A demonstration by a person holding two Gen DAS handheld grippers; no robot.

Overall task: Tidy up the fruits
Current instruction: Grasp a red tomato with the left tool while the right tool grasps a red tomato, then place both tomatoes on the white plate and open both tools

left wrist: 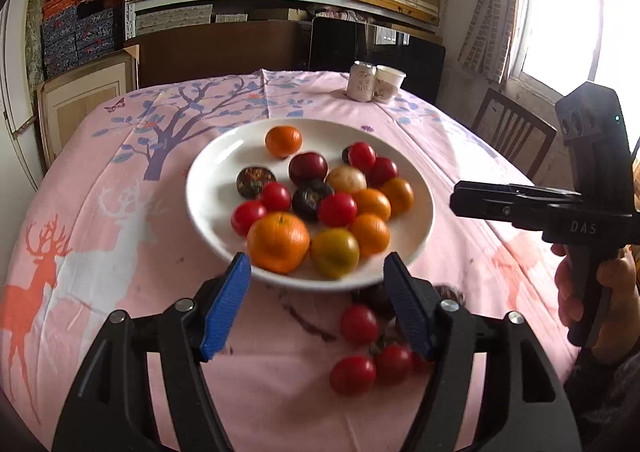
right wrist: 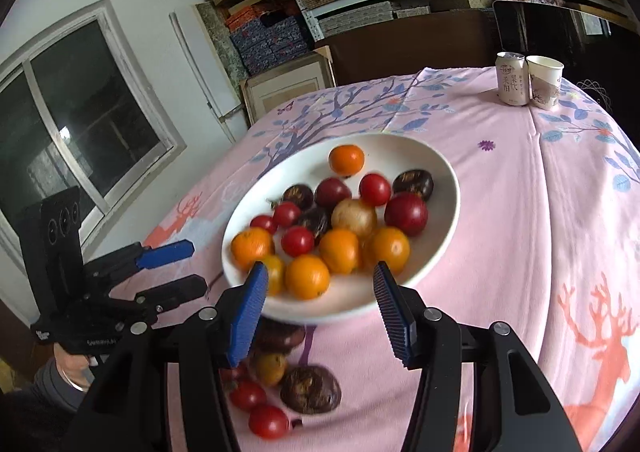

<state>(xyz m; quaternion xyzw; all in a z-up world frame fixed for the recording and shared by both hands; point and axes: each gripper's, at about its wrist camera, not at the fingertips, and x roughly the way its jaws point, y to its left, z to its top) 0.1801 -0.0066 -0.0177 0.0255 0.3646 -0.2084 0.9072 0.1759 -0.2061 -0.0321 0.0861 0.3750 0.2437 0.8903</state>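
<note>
A white plate (left wrist: 208, 188) on the pink tablecloth holds several oranges, red cherry tomatoes and dark purple fruits; it also shows in the right wrist view (right wrist: 444, 172). Loose cherry tomatoes (left wrist: 354, 374) and a dark fruit lie on the cloth in front of the plate, also seen in the right wrist view as tomatoes (right wrist: 268, 421) and a dark purple fruit (right wrist: 311, 390). My left gripper (left wrist: 318, 304) is open and empty just before the plate's near rim. My right gripper (right wrist: 320, 312) is open and empty above the near rim and loose fruit; it also shows in the left wrist view (left wrist: 516, 204).
A drink can (left wrist: 361, 81) and a paper cup (left wrist: 389, 83) stand at the table's far edge. A wooden chair (left wrist: 512, 132) stands at the right. Shelves of boxes fill the back wall. The left gripper appears in the right wrist view (right wrist: 176, 272).
</note>
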